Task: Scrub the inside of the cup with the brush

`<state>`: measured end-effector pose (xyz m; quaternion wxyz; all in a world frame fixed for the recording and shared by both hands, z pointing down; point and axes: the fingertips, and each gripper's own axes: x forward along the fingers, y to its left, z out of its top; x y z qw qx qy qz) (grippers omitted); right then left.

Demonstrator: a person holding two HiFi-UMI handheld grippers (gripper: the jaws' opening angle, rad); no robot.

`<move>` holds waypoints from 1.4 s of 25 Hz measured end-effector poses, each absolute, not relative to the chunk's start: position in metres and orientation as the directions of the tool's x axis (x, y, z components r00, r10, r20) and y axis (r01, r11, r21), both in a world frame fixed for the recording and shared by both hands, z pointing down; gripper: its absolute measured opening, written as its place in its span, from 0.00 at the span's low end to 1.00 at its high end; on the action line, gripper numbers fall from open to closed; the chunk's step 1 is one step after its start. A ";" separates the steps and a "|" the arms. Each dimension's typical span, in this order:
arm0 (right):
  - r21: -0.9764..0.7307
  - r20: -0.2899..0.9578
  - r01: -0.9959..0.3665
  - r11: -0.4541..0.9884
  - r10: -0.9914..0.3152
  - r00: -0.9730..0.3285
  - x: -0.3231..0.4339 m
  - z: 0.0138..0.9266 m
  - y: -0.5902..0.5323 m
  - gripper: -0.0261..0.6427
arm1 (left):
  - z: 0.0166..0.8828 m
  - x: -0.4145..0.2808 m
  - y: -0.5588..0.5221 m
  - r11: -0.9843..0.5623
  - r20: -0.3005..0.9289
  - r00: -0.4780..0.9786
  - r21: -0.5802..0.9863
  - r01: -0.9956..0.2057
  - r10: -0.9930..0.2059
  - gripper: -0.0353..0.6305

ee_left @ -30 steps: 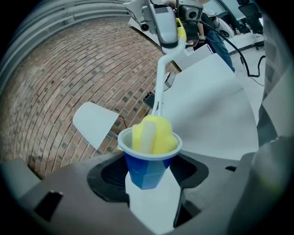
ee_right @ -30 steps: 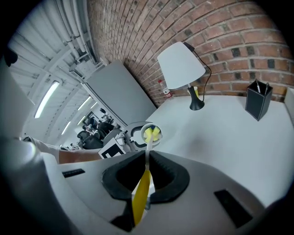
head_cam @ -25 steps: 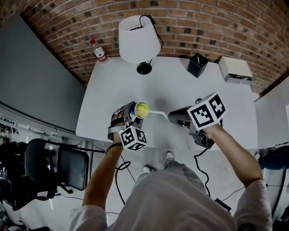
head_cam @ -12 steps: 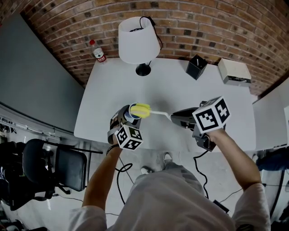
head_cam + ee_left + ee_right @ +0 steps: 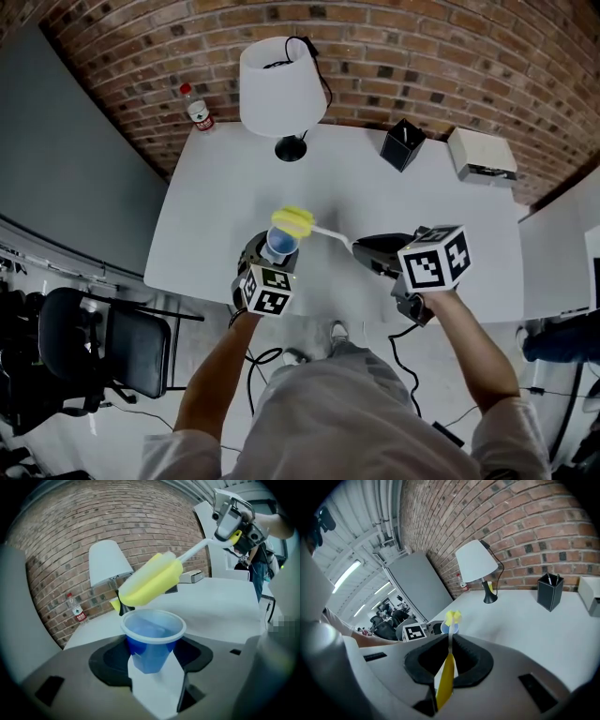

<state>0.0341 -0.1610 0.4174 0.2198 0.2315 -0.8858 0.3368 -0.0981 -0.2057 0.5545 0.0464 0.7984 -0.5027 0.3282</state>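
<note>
My left gripper is shut on a blue plastic cup, which stands upright between the jaws in the left gripper view. The brush's yellow sponge head hovers just above the cup's rim, outside it and tilted. Its thin white handle runs right to my right gripper, which is shut on the yellow grip. In the right gripper view the sponge head sits just over the cup. Both are held over the white table near its front edge.
At the table's back stand a lamp with a white shade, a black pen holder and a white box. A water bottle is at the far left corner. A black chair stands left of the table.
The sponge head was inside the cup, whose mouth faced up at the camera; now the head is out above the rim. Both grippers shifted slightly.
</note>
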 end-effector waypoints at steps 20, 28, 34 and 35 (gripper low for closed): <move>-0.507 0.398 -0.535 0.675 -0.368 -0.841 0.007 0.451 -0.192 0.08 | 0.579 -0.056 -0.223 -0.391 0.549 0.315 -0.023 -0.920 -0.774 0.49; -0.501 0.343 -0.479 0.720 -0.343 -0.874 -0.004 0.463 -0.198 0.08 | 0.583 -0.054 -0.231 -0.346 0.534 0.305 0.024 -0.938 -0.788 0.49; -0.516 0.318 -0.430 0.740 -0.300 -0.899 -0.013 0.464 -0.198 0.08 | 0.573 -0.056 -0.229 -0.308 0.529 0.273 0.023 -0.951 -0.804 0.49; -0.516 0.319 -0.423 0.745 -0.291 -0.902 -0.014 0.465 -0.196 0.08 | 0.573 -0.056 -0.229 -0.306 0.528 0.274 0.029 -0.952 -0.804 0.49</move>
